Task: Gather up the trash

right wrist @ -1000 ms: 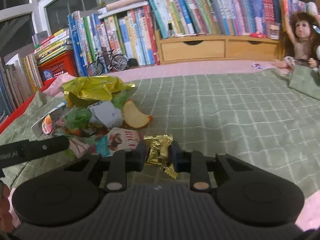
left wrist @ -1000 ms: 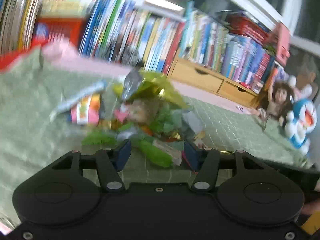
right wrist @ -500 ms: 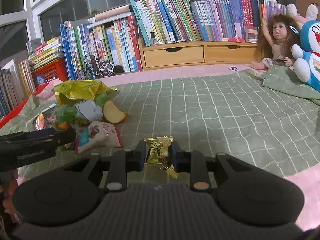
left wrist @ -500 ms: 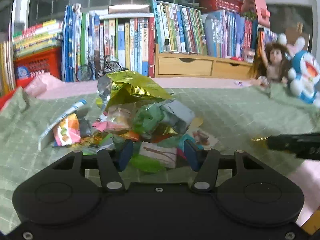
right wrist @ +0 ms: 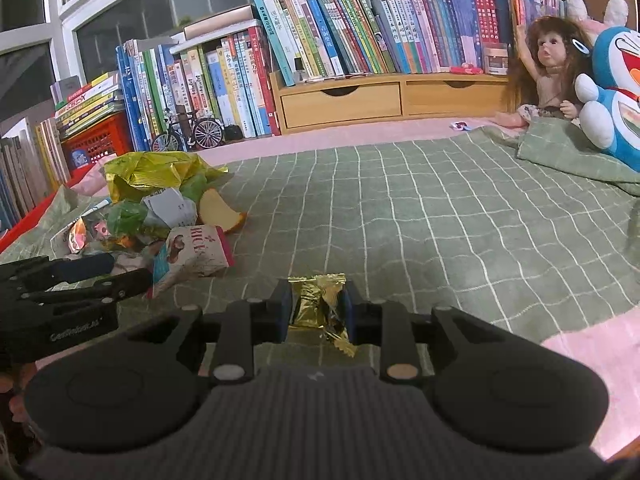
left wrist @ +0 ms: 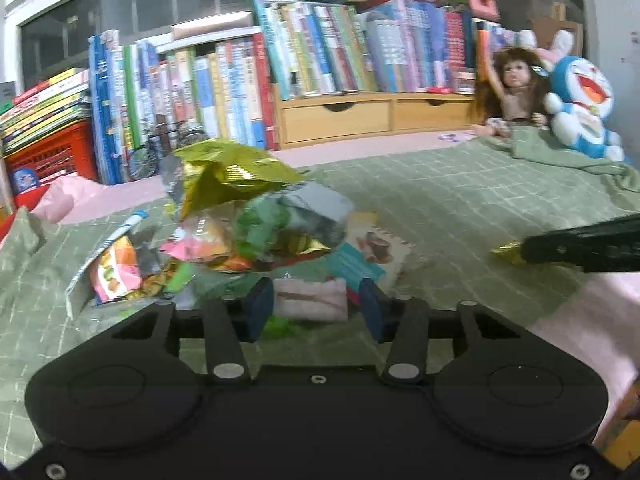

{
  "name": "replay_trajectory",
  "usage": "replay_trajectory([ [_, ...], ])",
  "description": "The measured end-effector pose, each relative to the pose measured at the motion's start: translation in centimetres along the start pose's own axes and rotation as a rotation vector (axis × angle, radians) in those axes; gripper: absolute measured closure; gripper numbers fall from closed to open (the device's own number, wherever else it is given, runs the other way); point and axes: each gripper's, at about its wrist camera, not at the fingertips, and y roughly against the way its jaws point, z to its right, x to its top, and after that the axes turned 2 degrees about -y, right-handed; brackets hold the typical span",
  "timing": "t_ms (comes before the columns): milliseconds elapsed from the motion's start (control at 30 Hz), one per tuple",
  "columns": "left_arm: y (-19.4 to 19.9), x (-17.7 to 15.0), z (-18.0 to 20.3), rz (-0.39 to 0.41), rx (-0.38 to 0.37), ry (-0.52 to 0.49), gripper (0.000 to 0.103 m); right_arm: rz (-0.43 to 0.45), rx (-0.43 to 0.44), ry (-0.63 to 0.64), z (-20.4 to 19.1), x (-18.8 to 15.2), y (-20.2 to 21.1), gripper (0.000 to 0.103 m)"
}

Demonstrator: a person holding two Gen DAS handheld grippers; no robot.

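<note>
- Left wrist view: the left gripper (left wrist: 316,308) sits low at 6 o'clock, its blue pads (left wrist: 260,307) on either side of a pale pink wrapper (left wrist: 310,305) at the near edge of a trash pile (left wrist: 248,224).
- Its jaws have just been closing. The pink wrapper lies between them, with a small gap still visible at each pad, so they do not yet press it.
- The pile is a heap of crumpled snack packets on a green checked blanket (left wrist: 460,200). A large gold foil bag (left wrist: 228,176) crowns it at 12 o'clock from the gripper.
- A white and teal snack packet (left wrist: 372,252) lies at 1 o'clock, just beside the right pad.
- At 3 o'clock the dark tip of the right gripper enters the view, with a bit of gold foil at its end.
- Right wrist view: the right gripper (right wrist: 316,310) is clamped narrowly on a small gold foil wrapper (right wrist: 318,304), which is squeezed between both pads at the picture's centre.
- The trash pile lies at 10 o'clock, well apart from this wrapper. The left gripper reaches into its near side from 9 o'clock.
- Rows of books (right wrist: 320,40) on low wooden drawers (right wrist: 340,104) fill 12 o'clock.
- A doll (right wrist: 548,72) and a blue plush toy (right wrist: 612,92) sit at 2 o'clock.
</note>
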Motion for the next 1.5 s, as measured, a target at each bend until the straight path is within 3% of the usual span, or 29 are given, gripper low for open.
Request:
replay_trajectory([
  [133,0.7,-0.2,0.7,0.002,-0.011,-0.019,0.058,0.0,0.0,-0.007,0.1,0.0,0.1,0.071],
  [267,0.7,-0.4,1.1,0.013,0.023,-0.027,0.052,-0.001,0.0,-0.005,0.1,-0.1,0.2,0.071],
  [400,-0.3,0.0,0.4,0.004,0.042,0.032,0.045,-0.002,0.0,0.0,0.1,-0.2,0.3,0.071],
  [433,-0.6,0.1,0.1,-0.012,0.036,0.055,0.046,-0.002,0.0,-0.001,0.0,-0.3,0.4,0.071],
  [533,-1.0,0.3,-0.2,-0.037,0.021,0.096,0.064,-0.001,0.007,-0.004,0.0,-0.3,0.7,0.071],
  [733,0.6,0.6,0.7,0.008,0.029,0.066,0.064,0.006,0.021,-0.006,0.0,-0.3,1.6,0.071],
  [1033,4.3,0.7,1.9,0.047,-0.025,0.067,0.064,0.005,0.061,-0.002,-0.6,-0.7,3.6,0.072],
  [1500,11.6,-2.7,4.1,0.057,-0.066,0.054,0.064,-0.067,0.16,-0.026,-1.7,-4.4,8.7,0.072],
])
